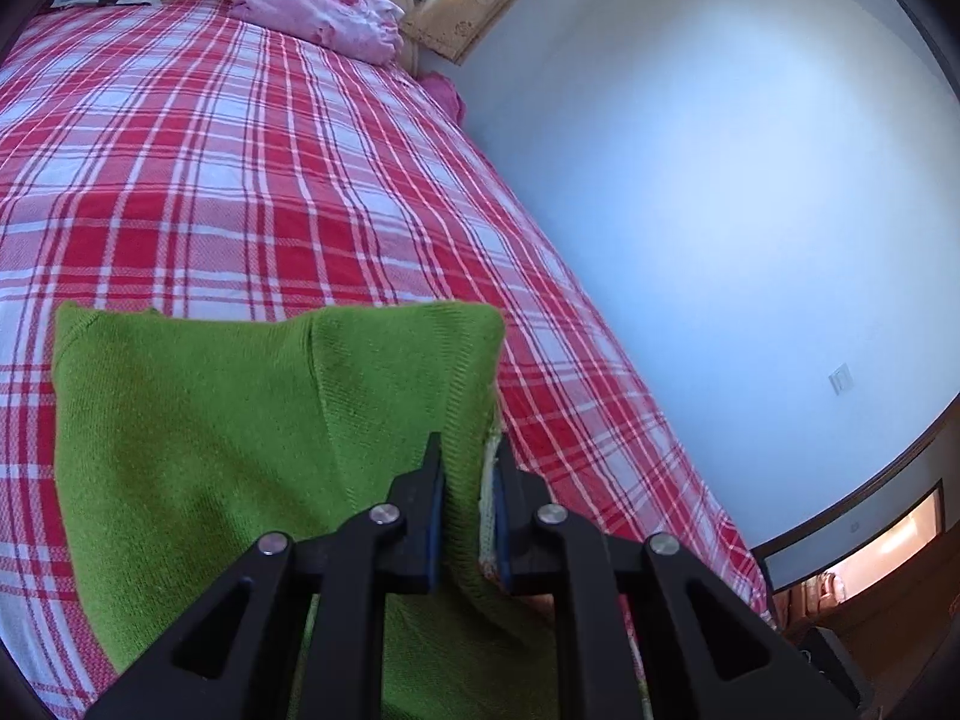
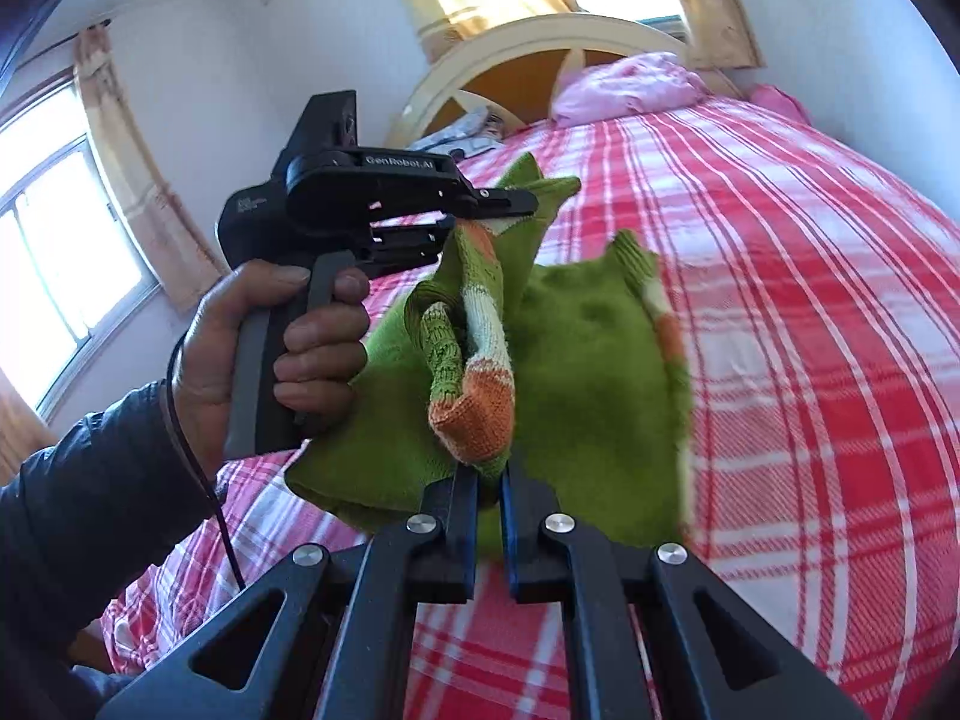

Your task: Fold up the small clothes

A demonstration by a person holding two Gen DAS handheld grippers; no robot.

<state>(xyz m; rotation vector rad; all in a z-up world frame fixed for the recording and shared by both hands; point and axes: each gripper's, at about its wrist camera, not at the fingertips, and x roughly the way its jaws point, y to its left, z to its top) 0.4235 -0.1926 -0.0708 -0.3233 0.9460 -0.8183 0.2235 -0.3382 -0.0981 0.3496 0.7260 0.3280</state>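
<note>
The left gripper (image 1: 470, 450) is clamped narrow on an edge of the green knitted garment (image 1: 198, 432), fabric bunched between its blue pads. Seen from the right wrist, the person's left hand (image 2: 264, 354) grips that tool's handle while its jaws pinch a pointed corner of the knit. The garment hangs in the air between the two tools, above the red plaid bed (image 1: 240, 168), with an orange-and-white striped cuff (image 2: 480, 360) drooping in front. The right gripper (image 2: 491, 483) is pinched nearly shut on the knit just below that cuff, though which edge it has is hard to tell through the folds. The garment is probably being lifted and spread before a fold. Next, both hands would need to draw the cloth taut and lay it flat on the bed, keeping their holds until it rests.
</note>
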